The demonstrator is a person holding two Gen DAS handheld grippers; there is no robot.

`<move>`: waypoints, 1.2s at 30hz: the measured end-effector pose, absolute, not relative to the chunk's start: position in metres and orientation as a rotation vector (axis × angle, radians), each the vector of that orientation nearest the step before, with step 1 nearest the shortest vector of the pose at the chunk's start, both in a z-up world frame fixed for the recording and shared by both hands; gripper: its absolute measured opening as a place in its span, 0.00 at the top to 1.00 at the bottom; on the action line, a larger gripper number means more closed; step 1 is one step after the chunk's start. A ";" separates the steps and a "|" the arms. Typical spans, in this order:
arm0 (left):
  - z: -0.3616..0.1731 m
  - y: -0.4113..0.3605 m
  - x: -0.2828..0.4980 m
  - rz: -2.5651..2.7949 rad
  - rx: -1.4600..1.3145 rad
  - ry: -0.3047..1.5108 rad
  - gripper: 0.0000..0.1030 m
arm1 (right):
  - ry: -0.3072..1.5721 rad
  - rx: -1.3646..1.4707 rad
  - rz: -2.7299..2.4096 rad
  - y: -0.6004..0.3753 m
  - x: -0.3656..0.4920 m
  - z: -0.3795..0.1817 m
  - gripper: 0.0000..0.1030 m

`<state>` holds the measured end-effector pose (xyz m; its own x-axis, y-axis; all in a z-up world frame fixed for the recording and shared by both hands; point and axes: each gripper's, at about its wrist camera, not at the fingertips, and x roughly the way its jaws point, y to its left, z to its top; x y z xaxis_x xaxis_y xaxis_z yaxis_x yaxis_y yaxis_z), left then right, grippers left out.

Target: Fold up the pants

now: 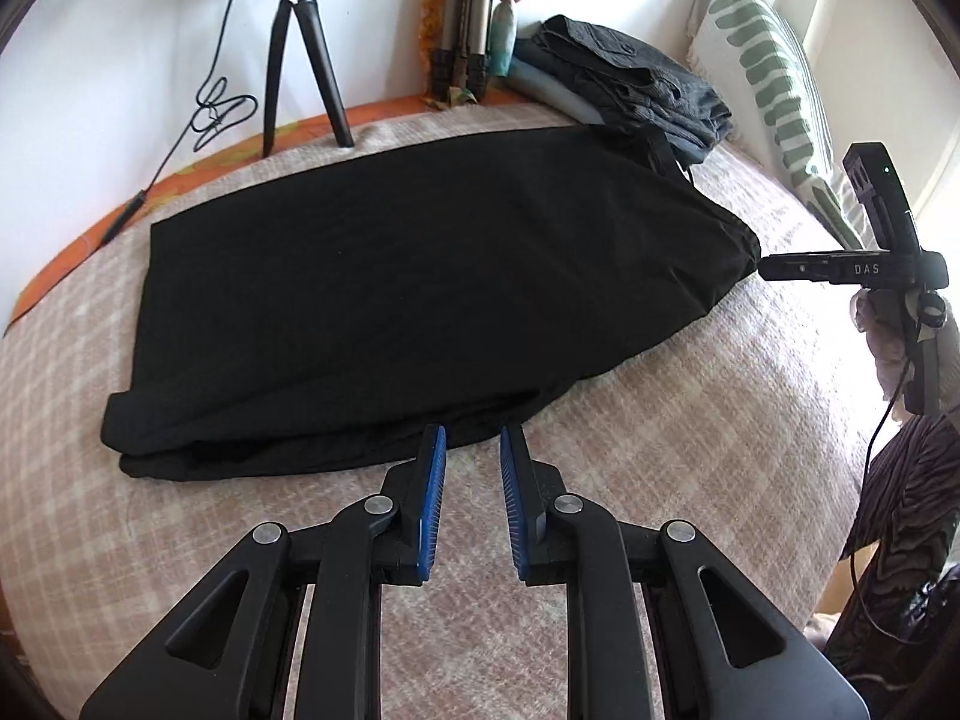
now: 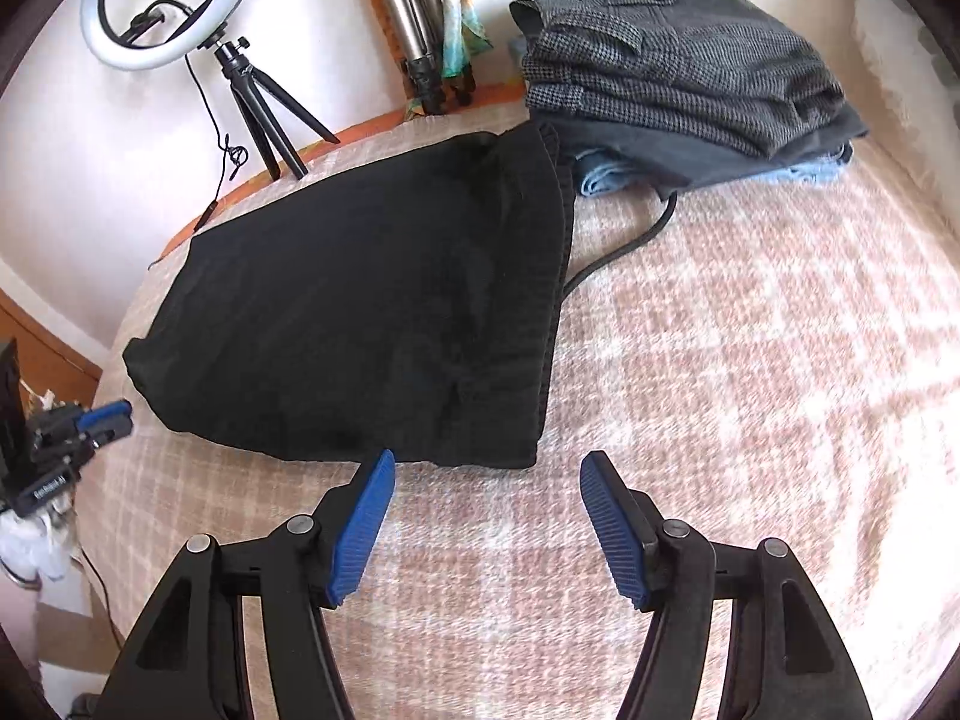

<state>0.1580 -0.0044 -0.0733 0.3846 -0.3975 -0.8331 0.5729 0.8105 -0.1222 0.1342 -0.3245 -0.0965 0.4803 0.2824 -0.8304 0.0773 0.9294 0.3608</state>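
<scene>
Black pants (image 1: pixel 408 276) lie folded flat on the pink checked bedspread (image 1: pixel 690 450); they also show in the right wrist view (image 2: pixel 372 312), with the ribbed waistband on the right side. My left gripper (image 1: pixel 472 438) is open and empty, its tips just at the near edge of the pants. My right gripper (image 2: pixel 487 465) is open wide and empty, just in front of the pants' near corner. The right gripper shows in the left wrist view (image 1: pixel 774 269) beside the waistband end. The left gripper shows at the left edge of the right wrist view (image 2: pixel 111 417).
A stack of folded grey and dark clothes (image 2: pixel 678 66) sits at the back right, a black cord (image 2: pixel 624 246) running from it. A ring light on a small tripod (image 2: pixel 240 84) and a second tripod (image 2: pixel 408 30) stand by the wall. A striped pillow (image 1: pixel 774 84) lies far right.
</scene>
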 end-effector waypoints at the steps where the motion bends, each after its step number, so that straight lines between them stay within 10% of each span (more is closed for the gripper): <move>1: -0.077 -0.008 0.159 -0.628 0.198 1.007 0.84 | 1.069 0.410 0.130 -0.325 0.134 -0.100 0.35; 12: -0.088 -0.044 0.166 -0.660 0.234 0.996 0.56 | 1.017 0.597 0.122 -0.331 0.150 -0.113 0.36; 19: -0.100 -0.057 0.173 -0.669 0.228 0.985 0.56 | 0.996 0.654 0.101 -0.332 0.150 -0.113 0.38; 23: -0.099 -0.050 0.169 -0.666 0.217 0.957 0.90 | 0.988 0.623 0.074 -0.328 0.156 -0.114 0.53; 27: -0.098 -0.049 0.156 -0.696 0.273 0.924 0.94 | 0.966 0.638 0.062 -0.331 0.161 -0.113 0.70; 36: -0.078 -0.030 0.138 -0.713 0.279 0.948 0.92 | 0.939 0.610 0.045 -0.330 0.151 -0.109 0.72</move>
